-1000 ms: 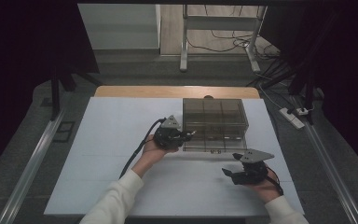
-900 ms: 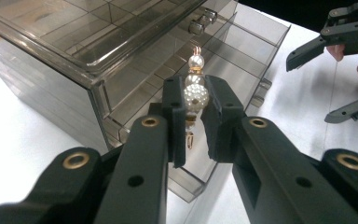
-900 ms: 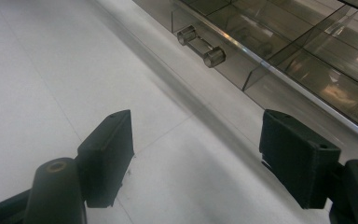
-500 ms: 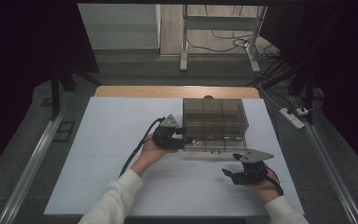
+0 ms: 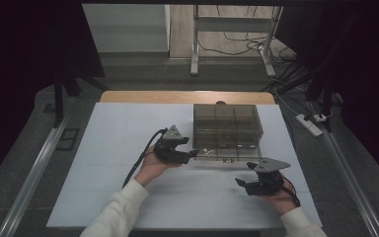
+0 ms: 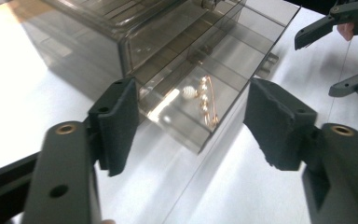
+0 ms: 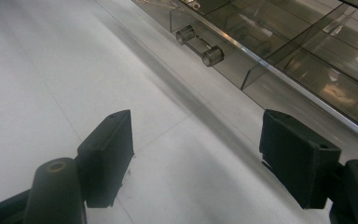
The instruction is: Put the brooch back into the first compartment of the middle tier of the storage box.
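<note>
A smoky clear drawer box (image 5: pixel 227 123) stands on the white table, its bottom drawer (image 5: pixel 225 152) pulled out toward me. A gold and pearl piece of jewellery (image 6: pixel 204 100) lies in the drawer's left compartment (image 6: pixel 177 130). My left gripper (image 6: pixel 191 100) hovers at the drawer's front left corner (image 5: pixel 193 154). Its jaws have just been opening and hold nothing; the jewellery lies beyond them in the drawer. My right gripper (image 5: pixel 242 183) stands open and empty over the table (image 7: pixel 196 135), just in front of the drawer's right end, near its handle (image 7: pixel 200 44).
The white table top (image 5: pixel 118 148) stretches wide to the left and in front of the box. A wooden strip (image 5: pixel 177 97) edges the far side. Metal rails (image 5: pixel 34 173) run along both sides, and a power strip (image 5: pixel 310 124) lies on the floor at right.
My left gripper has drawn back a little to the left from the drawer, with its jaws opened. The right gripper has kept still.
</note>
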### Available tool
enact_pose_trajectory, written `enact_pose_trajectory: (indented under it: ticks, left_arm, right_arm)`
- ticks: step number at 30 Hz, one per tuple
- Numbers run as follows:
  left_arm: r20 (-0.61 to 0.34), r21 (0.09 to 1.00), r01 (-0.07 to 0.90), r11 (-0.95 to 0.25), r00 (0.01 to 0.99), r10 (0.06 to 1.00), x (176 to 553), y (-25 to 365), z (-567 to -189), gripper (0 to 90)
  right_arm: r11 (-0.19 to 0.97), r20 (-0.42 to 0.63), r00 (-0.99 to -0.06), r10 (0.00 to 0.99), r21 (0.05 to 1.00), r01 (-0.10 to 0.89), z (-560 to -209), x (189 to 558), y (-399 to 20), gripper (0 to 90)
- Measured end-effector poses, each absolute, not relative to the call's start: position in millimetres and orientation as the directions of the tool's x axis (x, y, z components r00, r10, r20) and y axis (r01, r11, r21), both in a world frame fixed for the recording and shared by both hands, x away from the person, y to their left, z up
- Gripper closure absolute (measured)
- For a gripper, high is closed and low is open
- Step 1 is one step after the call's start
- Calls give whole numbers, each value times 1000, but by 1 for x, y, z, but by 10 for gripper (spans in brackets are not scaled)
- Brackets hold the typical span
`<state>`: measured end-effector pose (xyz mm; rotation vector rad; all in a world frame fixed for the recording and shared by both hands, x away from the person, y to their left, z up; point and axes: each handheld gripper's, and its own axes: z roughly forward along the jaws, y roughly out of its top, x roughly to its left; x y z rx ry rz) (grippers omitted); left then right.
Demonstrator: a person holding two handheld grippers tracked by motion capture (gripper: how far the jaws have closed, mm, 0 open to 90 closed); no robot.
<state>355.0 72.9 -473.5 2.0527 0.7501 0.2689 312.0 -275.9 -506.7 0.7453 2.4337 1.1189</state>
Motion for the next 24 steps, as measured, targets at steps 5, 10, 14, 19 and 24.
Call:
enact_pose_trajectory:
  ticks: [5,10,14,19,24]
  left_arm:
    - [-81,813,413,-410,778,623,339,88,-477,313]
    - [-49,810,403,-426,770,636,323,104,-479,299]
    - [-52,808,414,-420,759,648,312,118,-481,290]
    - [-61,802,437,-407,738,672,307,130,-484,277]
    - [-62,802,444,-401,729,682,302,138,-487,275]
  right_arm:
    - [548,-102,-795,598,776,313,-507,312,-276,257]
    - [545,-100,-795,598,779,312,-507,312,-276,258]
    - [545,-101,-795,598,779,311,-506,312,-276,258]
    - [549,-104,-796,596,777,309,-507,311,-275,258]
    - [547,-103,-796,597,778,309,-506,312,-276,258]
